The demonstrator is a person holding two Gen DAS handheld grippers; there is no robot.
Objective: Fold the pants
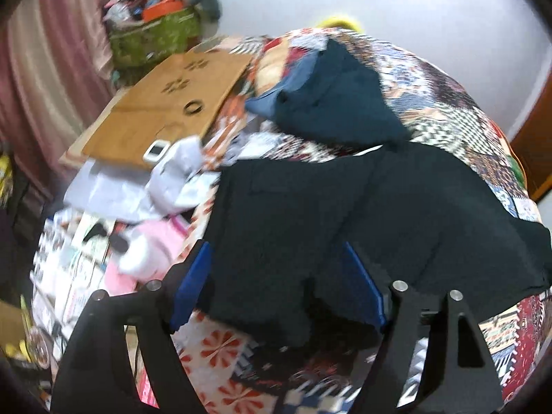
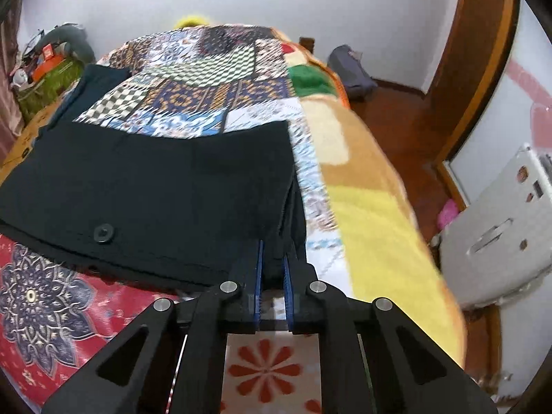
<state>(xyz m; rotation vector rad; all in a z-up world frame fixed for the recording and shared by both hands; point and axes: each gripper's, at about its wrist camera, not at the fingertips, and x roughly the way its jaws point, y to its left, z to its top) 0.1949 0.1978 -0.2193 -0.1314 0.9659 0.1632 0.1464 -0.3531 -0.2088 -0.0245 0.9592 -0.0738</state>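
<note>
Right gripper pinches the black pants edge at 6 o'clock on the patchwork bedspread; left gripper spread wide. Keep layers aligned while folding.

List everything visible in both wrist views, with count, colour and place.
pants: one, black, flat on the bed
quilt: one, patchwork, covering the bed
teal garment: one, beyond the pants
board: one, brown, left of the bed
green box: one, full of clutter, by the curtain
white appliance: one, right of the bed
left tongs: open around the pants edge
right tongs: shut on the pants edge
</note>
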